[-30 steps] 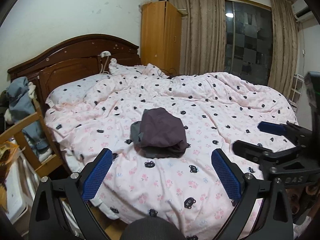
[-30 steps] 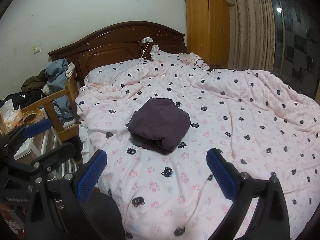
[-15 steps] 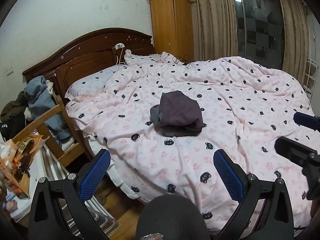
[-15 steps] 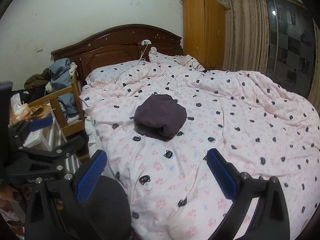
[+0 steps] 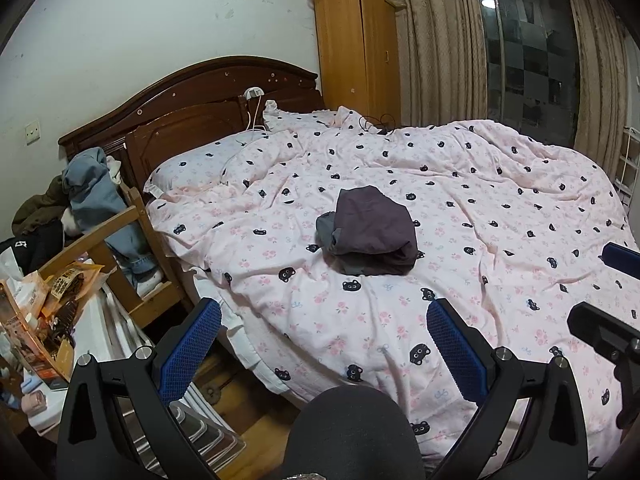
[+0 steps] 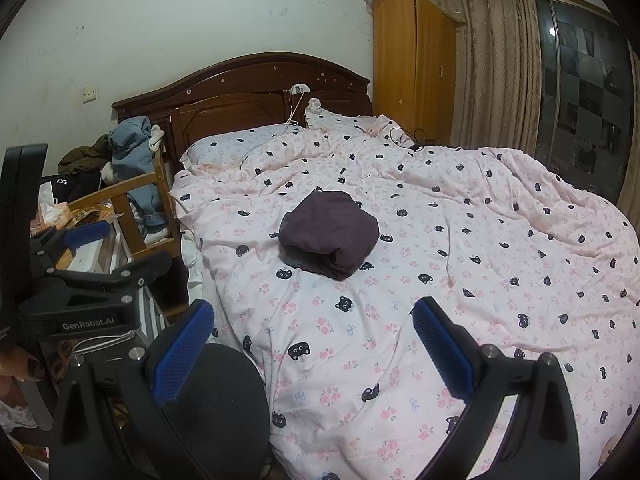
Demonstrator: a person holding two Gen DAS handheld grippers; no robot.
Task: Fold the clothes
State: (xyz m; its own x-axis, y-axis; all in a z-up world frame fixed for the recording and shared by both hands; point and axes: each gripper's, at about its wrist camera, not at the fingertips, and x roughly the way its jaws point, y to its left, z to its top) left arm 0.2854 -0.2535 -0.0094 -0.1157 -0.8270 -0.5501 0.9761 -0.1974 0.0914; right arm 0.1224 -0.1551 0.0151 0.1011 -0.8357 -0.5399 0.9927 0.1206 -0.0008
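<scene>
A folded dark purple-grey garment point(image 5: 370, 236) point(image 6: 330, 234) lies as a compact bundle in the middle of the pink cat-print duvet point(image 5: 460, 208) point(image 6: 460, 240). My left gripper point(image 5: 324, 346) hangs open well short of it, over the bed's near corner, nothing between its blue pads. My right gripper point(image 6: 312, 346) is open too, empty, and equally far back. Each gripper shows at the edge of the other's view: the right one point(image 5: 608, 300), the left one point(image 6: 108, 252).
A wooden chair point(image 5: 116, 248) draped with jeans and clothes stands left of the bed beside a cluttered white shelf point(image 5: 52, 308). The dark headboard point(image 6: 244, 96), a wooden wardrobe point(image 5: 356, 48) and curtains point(image 5: 436, 40) line the far side. A black rounded object point(image 5: 352, 432) sits below the grippers.
Both grippers have pulled back from the bed and away from the folded garment, which now looks smaller and farther off. The garment itself has not moved. Both stayed open.
</scene>
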